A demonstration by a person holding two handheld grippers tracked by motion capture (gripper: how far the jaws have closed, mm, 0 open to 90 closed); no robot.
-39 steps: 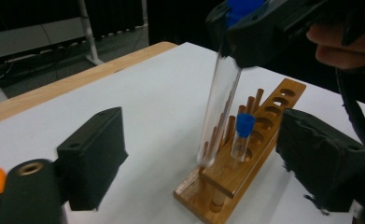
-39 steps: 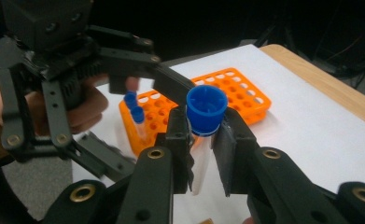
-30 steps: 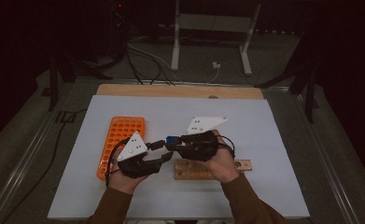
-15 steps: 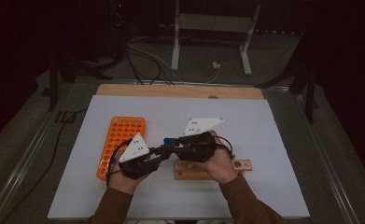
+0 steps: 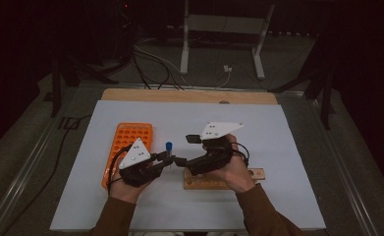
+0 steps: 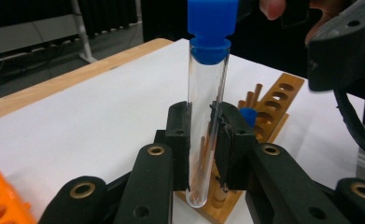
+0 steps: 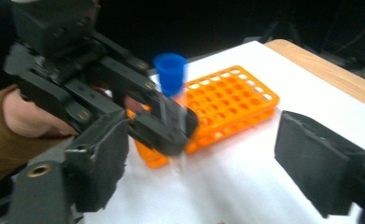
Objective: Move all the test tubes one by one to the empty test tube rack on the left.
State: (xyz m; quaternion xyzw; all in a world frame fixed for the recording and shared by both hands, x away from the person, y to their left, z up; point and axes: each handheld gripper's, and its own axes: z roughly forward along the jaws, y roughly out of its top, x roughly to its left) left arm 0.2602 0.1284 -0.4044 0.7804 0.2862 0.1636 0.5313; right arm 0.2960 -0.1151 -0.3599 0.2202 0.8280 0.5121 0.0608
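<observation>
A clear test tube with a blue cap (image 6: 207, 116) stands upright in my left gripper (image 6: 207, 140), whose two black pads press on its lower half. From above, the tube (image 5: 169, 153) rises at the tip of the left gripper (image 5: 169, 160), left of the wooden tube rack (image 5: 229, 183). My right gripper (image 5: 186, 150) faces it from the right. Its jaws have just been opening and now stand wide apart (image 7: 208, 163), with the tube (image 7: 171, 77) beyond them and neither pad on it.
An orange grid rack (image 5: 130, 142) lies left of my left hand on the white sheet (image 5: 278, 128). The wooden rack (image 6: 269, 107) holds another blue-capped tube (image 6: 249, 116). A wooden board edge (image 5: 189, 96) runs along the back.
The right gripper's jaws have spread apart and let go of the tube. The left gripper's jaws have closed on it, and it now stands upright there. Both hands stayed in place.
</observation>
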